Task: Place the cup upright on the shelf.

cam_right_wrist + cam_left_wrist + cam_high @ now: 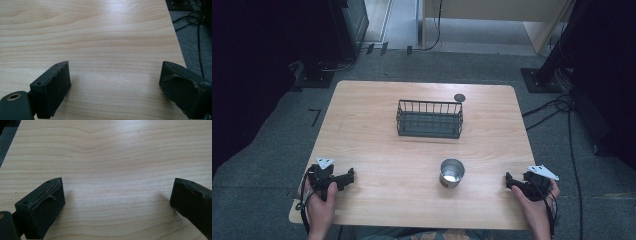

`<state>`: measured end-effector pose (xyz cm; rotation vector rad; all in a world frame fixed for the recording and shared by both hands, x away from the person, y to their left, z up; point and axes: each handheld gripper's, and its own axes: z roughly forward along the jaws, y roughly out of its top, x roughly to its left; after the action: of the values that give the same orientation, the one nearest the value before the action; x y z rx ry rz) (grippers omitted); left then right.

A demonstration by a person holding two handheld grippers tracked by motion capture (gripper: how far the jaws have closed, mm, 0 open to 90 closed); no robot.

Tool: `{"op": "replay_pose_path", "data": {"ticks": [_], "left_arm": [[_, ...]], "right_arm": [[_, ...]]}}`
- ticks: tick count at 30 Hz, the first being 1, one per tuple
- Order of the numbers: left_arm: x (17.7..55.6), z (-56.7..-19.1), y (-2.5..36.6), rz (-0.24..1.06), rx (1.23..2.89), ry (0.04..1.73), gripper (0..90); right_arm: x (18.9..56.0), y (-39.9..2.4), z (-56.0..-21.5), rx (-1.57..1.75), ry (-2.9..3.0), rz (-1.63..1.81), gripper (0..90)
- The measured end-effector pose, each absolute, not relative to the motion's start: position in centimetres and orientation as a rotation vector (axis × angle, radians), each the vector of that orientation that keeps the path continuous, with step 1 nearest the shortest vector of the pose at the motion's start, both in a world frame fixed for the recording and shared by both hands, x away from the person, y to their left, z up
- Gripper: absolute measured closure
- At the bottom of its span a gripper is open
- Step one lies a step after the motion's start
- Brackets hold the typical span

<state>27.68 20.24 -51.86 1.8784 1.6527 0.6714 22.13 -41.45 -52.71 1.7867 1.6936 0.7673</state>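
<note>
You are holding the right gripper [115,85] low over the wooden table [100,32], its two black jaws standing wide apart with only bare wood grain lying between them. The table's edge is running along the right side, and beyond it black cables [197,27] are trailing over grey carpet [190,47].

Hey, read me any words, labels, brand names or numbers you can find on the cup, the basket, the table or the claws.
None can be read.
Cup: plain metal, no label in sight.
Basket: bare dark wire, no tag.
Table: bare wood grain, nothing printed.
Left claw and right claw: black jaws, unmarked.
</note>
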Motion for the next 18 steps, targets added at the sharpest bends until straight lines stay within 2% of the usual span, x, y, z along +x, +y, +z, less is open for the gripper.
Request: {"op": "replay_pose_path", "data": {"ticks": [18], "left_arm": [[27.7, -51.9, 20.2, 0.671, 1.877, 1.654, 0.0]], "right_arm": [[21.6, -40.4, -51.2, 1.772, 1.653, 0.867, 8.1]]}}
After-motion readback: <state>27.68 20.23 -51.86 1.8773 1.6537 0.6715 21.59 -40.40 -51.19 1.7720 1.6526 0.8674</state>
